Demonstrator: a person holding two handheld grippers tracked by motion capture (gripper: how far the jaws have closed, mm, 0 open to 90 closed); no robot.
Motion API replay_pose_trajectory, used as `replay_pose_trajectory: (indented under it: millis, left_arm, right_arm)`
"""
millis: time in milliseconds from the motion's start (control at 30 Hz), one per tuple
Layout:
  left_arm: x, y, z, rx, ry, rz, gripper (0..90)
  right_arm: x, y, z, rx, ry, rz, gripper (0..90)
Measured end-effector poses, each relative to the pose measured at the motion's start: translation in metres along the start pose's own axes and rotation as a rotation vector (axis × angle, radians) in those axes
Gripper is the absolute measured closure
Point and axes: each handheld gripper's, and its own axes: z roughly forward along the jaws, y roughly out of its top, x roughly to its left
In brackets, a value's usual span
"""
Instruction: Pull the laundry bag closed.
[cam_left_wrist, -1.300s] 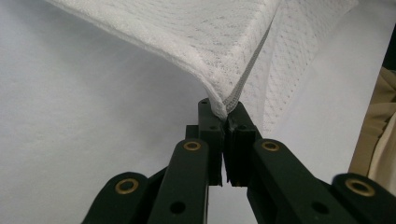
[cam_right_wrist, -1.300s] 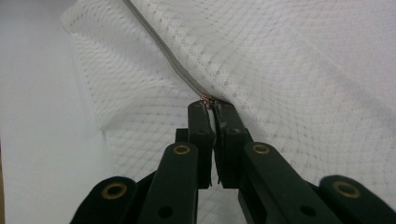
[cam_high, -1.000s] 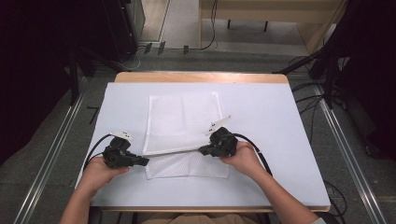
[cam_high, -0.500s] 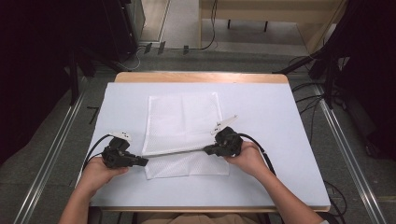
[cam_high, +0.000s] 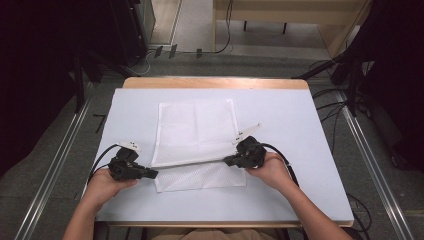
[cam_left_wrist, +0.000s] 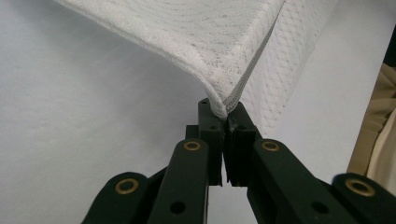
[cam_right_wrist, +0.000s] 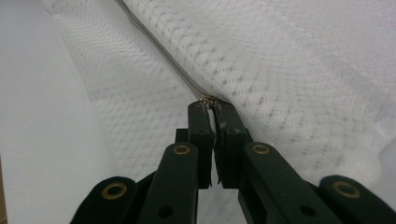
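High view: right hand-held gripper (cam_high: 229, 161) has shifted rightward; both clamp the mesh bag (cam_high: 196, 131), left hand-held gripper (cam_high: 151, 173) unmoved.

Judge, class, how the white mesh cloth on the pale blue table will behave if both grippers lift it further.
The white mesh cloth is probably floppy: in the left gripper view it curves and sags away from the left gripper. It looks thin and light, since the right gripper holds its zip edge by a small pinch. The far part would likely drag flat.
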Motion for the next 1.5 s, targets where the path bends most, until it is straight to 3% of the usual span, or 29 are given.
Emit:
replay_pose_trajectory:
  millis: [633, 833, 1000, 1067, 1133, 1267, 1333, 1467, 1500]
  left_arm:
    - [0.001, -0.002, -0.001, 0.001, -0.01, -0.007, 87.9]
    - [0.002, -0.002, -0.001, 0.008, 0.006, -0.009, 87.9]
    - [0.003, -0.002, 0.0, 0.013, -0.001, -0.011, 87.9]
    - [0.004, -0.002, 0.0, 0.012, -0.034, -0.024, 87.4]
    - [0.003, -0.002, 0.0, 0.003, -0.026, -0.015, 86.7]
    - [0.004, -0.001, 0.001, -0.003, -0.027, -0.023, 70.4]
    - [0.005, -0.001, 0.001, -0.01, -0.026, -0.025, 67.7]
    - [0.007, -0.001, -0.005, -0.073, -0.018, -0.028, 57.2]
    - [0.007, -0.001, -0.006, -0.085, -0.009, -0.025, 57.2]
  right_arm:
    - [-0.011, -0.018, -0.014, 0.004, -0.003, 0.031, 88.4]
    - [-0.011, -0.02, -0.015, 0.012, 0.0, 0.034, 88.4]
    - [-0.011, -0.02, -0.015, 0.016, 0.0, 0.043, 88.4]
    - [-0.011, -0.02, -0.015, 0.015, -0.004, 0.048, 88.2]
    - [-0.011, -0.02, -0.014, 0.017, -0.004, 0.048, 87.4]
    - [-0.01, -0.019, -0.015, -0.005, -0.01, 0.025, 84.5]
    - [-0.01, -0.019, -0.016, -0.017, -0.007, 0.032, 82.6]
    - [-0.014, -0.019, -0.024, -0.09, -0.026, 0.042, 67.8]
    - [-0.014, -0.019, -0.024, -0.09, -0.026, 0.042, 67.8]
